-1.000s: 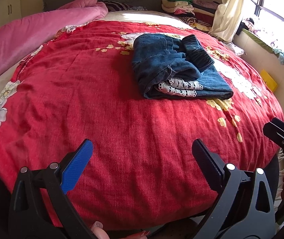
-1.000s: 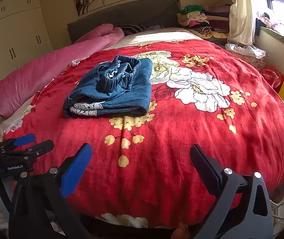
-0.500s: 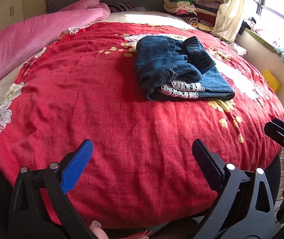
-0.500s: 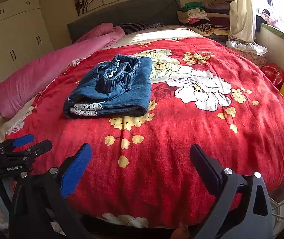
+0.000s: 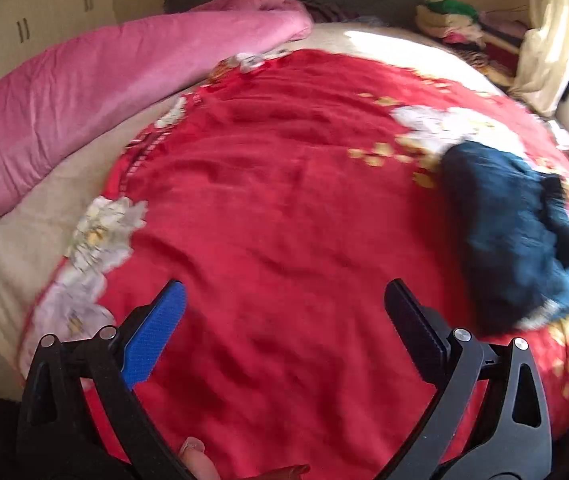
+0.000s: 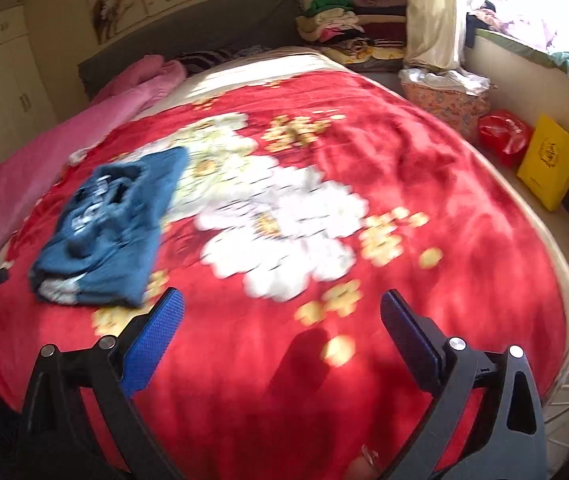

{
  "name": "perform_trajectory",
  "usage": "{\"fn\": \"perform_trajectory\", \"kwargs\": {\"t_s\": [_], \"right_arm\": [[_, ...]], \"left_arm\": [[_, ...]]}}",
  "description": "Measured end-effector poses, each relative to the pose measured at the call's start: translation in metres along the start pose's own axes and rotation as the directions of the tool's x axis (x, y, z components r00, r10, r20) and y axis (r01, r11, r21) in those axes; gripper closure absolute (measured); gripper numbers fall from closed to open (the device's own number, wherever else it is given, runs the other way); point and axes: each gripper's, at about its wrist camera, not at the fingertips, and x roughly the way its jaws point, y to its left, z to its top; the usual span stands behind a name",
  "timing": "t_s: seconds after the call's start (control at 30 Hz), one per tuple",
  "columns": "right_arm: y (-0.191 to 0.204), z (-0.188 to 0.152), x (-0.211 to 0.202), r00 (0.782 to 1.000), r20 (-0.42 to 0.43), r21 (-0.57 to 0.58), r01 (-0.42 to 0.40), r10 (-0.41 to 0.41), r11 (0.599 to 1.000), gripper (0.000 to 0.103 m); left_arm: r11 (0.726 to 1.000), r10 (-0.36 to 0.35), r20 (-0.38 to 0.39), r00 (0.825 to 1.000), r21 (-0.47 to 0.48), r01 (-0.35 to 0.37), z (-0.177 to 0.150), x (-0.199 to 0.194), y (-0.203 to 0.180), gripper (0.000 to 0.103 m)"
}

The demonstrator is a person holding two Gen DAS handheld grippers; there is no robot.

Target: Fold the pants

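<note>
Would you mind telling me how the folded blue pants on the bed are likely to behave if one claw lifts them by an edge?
The pants look like soft denim stacked in loose layers, so they would probably droop and unfold. The bundle seems thick, so likely fairly heavy for one pinch. On the plush red blanket, pushing would more likely bunch them than slide them.

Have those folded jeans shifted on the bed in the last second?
No. The folded jeans lie left of the big white flower, as before; only the cameras swung.
</note>
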Motion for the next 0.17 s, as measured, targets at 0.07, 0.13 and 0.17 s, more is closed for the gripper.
{"fn": "perform_trajectory", "kwargs": {"t_s": [0.07,0.13,0.17], "right_arm": [[-0.034,0.028,0.024,0.991,-0.013,0.002,0.134,-0.134,0.991,0.005],[-0.066,0.055,0.051,0.975,-0.033,0.013,0.222,-0.221,0.975,0.005],[-0.081,0.064,0.063,0.965,-0.043,0.033,0.261,-0.26,0.965,0.005]], "left_arm": [[0.995,0.097,-0.068,0.993,-0.022,-0.099,0.032,0.041,0.025,0.01],[0.987,0.145,-0.137,0.98,-0.055,-0.154,0.056,0.084,0.05,0.01],[0.979,0.183,-0.175,0.968,-0.057,-0.195,0.063,0.105,0.058,0.008]]}}
